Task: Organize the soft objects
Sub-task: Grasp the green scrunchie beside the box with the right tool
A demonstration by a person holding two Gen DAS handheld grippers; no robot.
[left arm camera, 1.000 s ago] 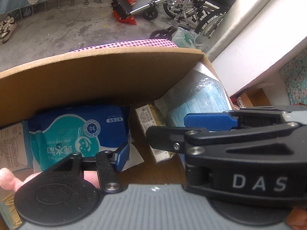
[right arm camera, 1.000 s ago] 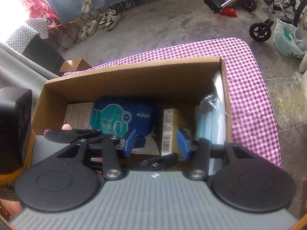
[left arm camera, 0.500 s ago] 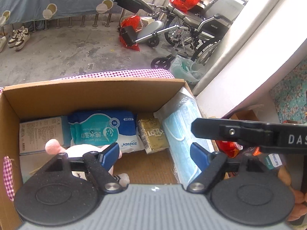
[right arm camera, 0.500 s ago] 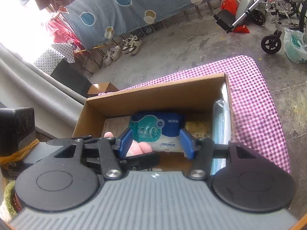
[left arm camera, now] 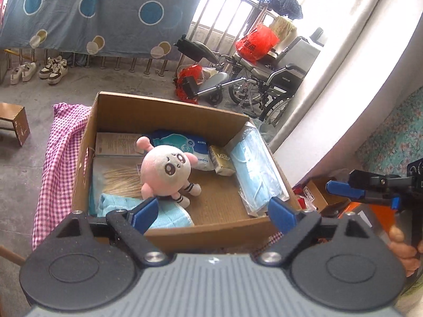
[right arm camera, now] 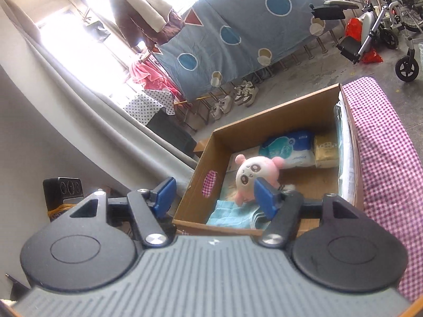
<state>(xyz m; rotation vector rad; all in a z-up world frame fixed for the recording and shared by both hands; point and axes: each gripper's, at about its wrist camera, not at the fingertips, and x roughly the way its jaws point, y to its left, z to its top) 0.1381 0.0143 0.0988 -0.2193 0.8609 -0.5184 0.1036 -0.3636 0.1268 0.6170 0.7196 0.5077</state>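
Observation:
A pink plush toy [left arm camera: 165,170] sits free in the cardboard box [left arm camera: 169,111], feet on a light blue towel [left arm camera: 169,215]. Behind it lie a blue wipes pack [left arm camera: 182,141], a yellow packet [left arm camera: 222,159] and a bag of face masks [left arm camera: 256,174]. My left gripper [left arm camera: 213,212] hovers above the box's near edge, its jaws opening with nothing between them. My right gripper [right arm camera: 215,196] hangs over the box's near left corner, jaws opening and empty too. It also shows to the right as the right gripper [left arm camera: 367,194]. The plush toy [right arm camera: 257,174] lies beyond its right finger.
The box [right arm camera: 201,179] rests on a pink checked cloth [right arm camera: 383,145]. Paper booklets [left arm camera: 116,144] line the box's left side. A wheelchair [left arm camera: 264,79], shoes [left arm camera: 39,70], a small wooden stool [left arm camera: 15,124] and a black device [right arm camera: 63,190] stand around. A hand [left arm camera: 404,245] holds the right gripper.
Both grippers have pulled back and up out of the box, and their jaws have widened. The plush toy, earlier close by the fingers, now sits alone in the box.

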